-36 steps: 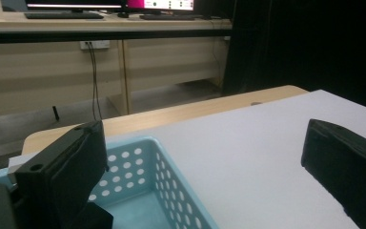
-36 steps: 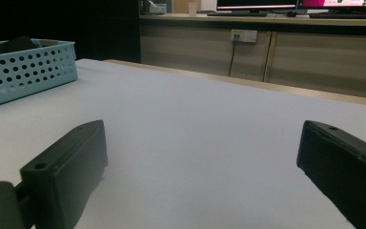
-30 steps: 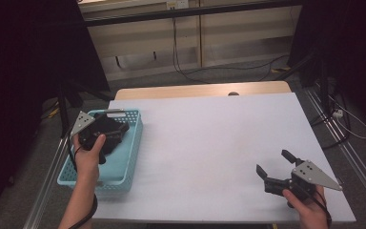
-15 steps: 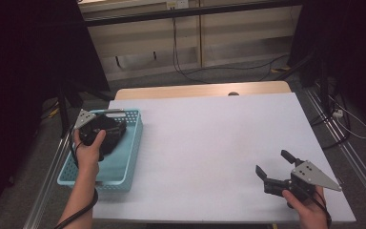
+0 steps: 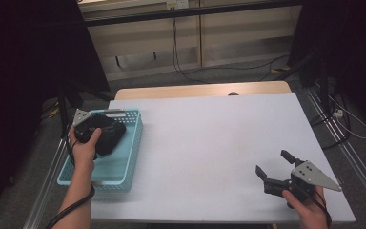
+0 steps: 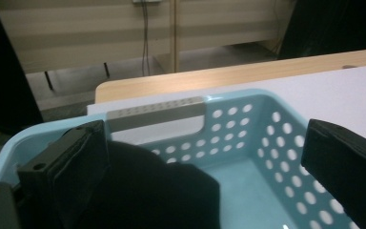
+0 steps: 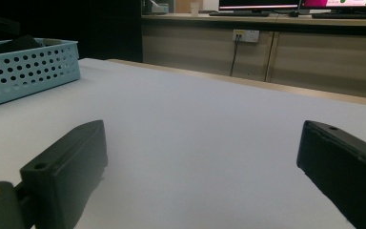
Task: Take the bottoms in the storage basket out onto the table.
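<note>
A light blue perforated basket (image 5: 126, 157) stands at the table's left edge with a black, soft-looking item (image 5: 113, 140) inside. My left gripper (image 5: 102, 129) is lowered into the basket over that item. In the left gripper view the jaws of the left gripper (image 6: 207, 138) stand wide apart and open. The black item (image 6: 157, 191) lies between them, against the left jaw, in front of the basket's far wall (image 6: 267, 100). My right gripper (image 5: 272, 162) rests open at the table's front right, nothing between its jaws (image 7: 200, 143).
The white table top (image 5: 219, 138) stretches between basket and right gripper, with a wooden strip along its far edge (image 5: 200, 90). In the right gripper view the basket (image 7: 28, 67) stands far off to the left. Cables run across the floor behind.
The left hand and gripper have shifted only slightly over the basket. The right gripper has stayed still.
</note>
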A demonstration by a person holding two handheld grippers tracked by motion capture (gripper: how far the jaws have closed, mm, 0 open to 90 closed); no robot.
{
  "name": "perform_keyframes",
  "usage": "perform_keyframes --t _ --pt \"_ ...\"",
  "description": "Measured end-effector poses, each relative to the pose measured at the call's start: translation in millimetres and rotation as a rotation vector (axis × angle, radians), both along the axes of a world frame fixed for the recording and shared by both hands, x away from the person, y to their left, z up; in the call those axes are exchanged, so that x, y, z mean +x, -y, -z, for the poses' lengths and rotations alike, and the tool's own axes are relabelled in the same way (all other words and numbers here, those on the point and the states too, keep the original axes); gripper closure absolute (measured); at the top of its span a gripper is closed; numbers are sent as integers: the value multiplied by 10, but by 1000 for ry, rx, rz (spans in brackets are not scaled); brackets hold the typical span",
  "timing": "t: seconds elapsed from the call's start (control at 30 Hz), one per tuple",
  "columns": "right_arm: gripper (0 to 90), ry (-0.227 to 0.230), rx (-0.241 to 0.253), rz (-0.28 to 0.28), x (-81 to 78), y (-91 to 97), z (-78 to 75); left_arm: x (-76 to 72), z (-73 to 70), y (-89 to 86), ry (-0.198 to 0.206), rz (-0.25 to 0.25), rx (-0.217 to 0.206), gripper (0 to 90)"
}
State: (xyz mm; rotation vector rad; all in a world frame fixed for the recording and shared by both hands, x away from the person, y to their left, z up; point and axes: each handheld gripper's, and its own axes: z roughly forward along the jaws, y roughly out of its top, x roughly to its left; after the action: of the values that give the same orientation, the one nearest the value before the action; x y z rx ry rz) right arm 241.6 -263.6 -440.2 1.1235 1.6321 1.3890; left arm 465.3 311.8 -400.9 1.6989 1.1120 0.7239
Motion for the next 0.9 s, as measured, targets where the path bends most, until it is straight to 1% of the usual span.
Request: perform_keyframes --t 0.03,0.2,0.27,0.3,0.33,0.37,0.47,0.53,0.57,0.6,0.67,0.7,0.73,0.77,0.8,0.87,0.9 --pt "18 -2 3 -1 0 -2 0 21 31 -24 -15 -9 20 20" --pt "18 -3 1 -5 2 -6 2 65 82 -67 -34 -28 34 21" --pt "19 -5 1 -3 0 -5 3 90 102 -86 -45 -36 52 21" --pt "19 -5 2 -3 -2 -2 4 105 121 -98 -52 -35 49 22" --pt "19 -5 2 -3 -2 -2 4 105 121 -98 -52 -35 49 22" --pt "19 -5 2 -2 -1 -1 4 116 129 -113 -57 -40 62 22" --pt "19 -6 4 -4 3 -5 7 136 137 -115 -59 -42 74 22" --pt "19 -6 2 -5 4 -6 9 142 137 -120 -61 -45 75 22" --pt "19 -8 2 -9 3 -14 10 161 151 -132 -66 -48 69 22" --pt "19 -7 1 -10 3 -16 10 171 158 -140 -71 -54 77 22" --pt "19 -6 1 -11 3 -19 10 177 165 -144 -72 -59 79 21" --pt "19 -7 1 -14 0 -21 10 192 191 -166 -83 -77 81 20" --pt "19 -7 1 -14 0 -21 10 192 191 -166 -83 -77 81 18" --pt "19 -8 2 -15 0 -21 11 206 215 -181 -100 -79 70 18" --pt "19 -9 3 -15 -1 -20 11 211 223 -186 -107 -78 67 18" --pt "19 -7 6 -15 -1 -20 11 220 232 -190 -114 -79 71 17" --pt "19 -8 6 -15 -1 -19 11 227 243 -194 -125 -82 73 17"
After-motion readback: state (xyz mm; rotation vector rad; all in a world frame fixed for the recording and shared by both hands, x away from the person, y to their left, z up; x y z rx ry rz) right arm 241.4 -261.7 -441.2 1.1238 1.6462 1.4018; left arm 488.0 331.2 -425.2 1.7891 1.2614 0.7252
